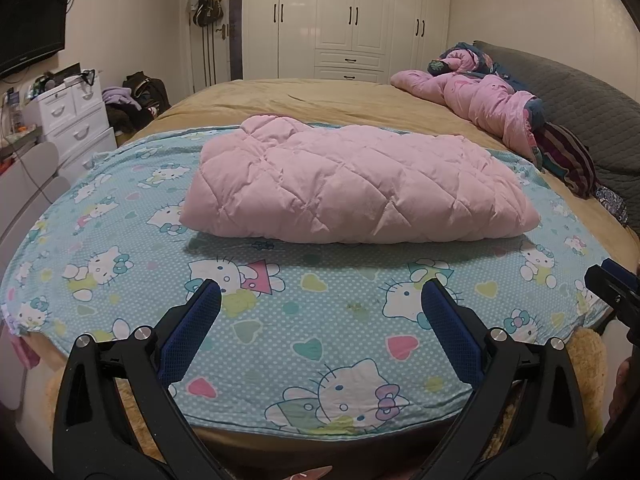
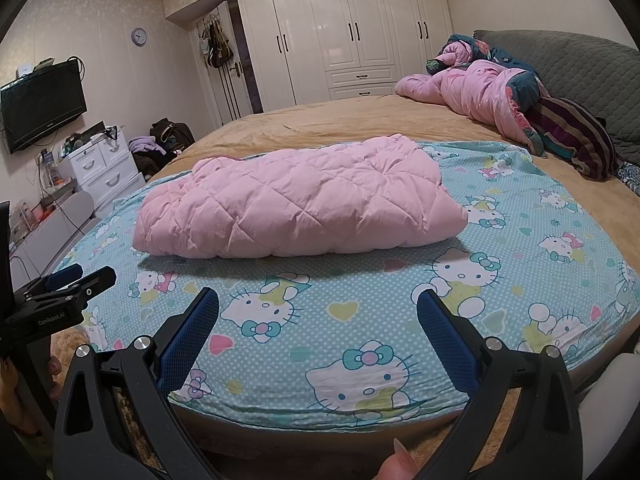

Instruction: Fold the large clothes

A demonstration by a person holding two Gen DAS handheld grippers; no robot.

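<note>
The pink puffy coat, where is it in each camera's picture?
Left wrist view: the pink puffy coat lies folded in the middle, on the cartoon cat sheet, beyond the open left gripper.
Right wrist view: it lies left of the middle, beyond the open right gripper.
Shared landmark: the white wardrobe behind the bed.

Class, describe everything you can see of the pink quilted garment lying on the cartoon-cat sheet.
The pink quilted garment looks like a puffy padded coat, stitched in a diamond pattern, soft and matte. It is folded into a thick, rounded bundle lying flat across the blue cartoon-cat sheet, its folded edge toward the cameras. Only the sheet touches it; both open grippers are apart from it.
</note>
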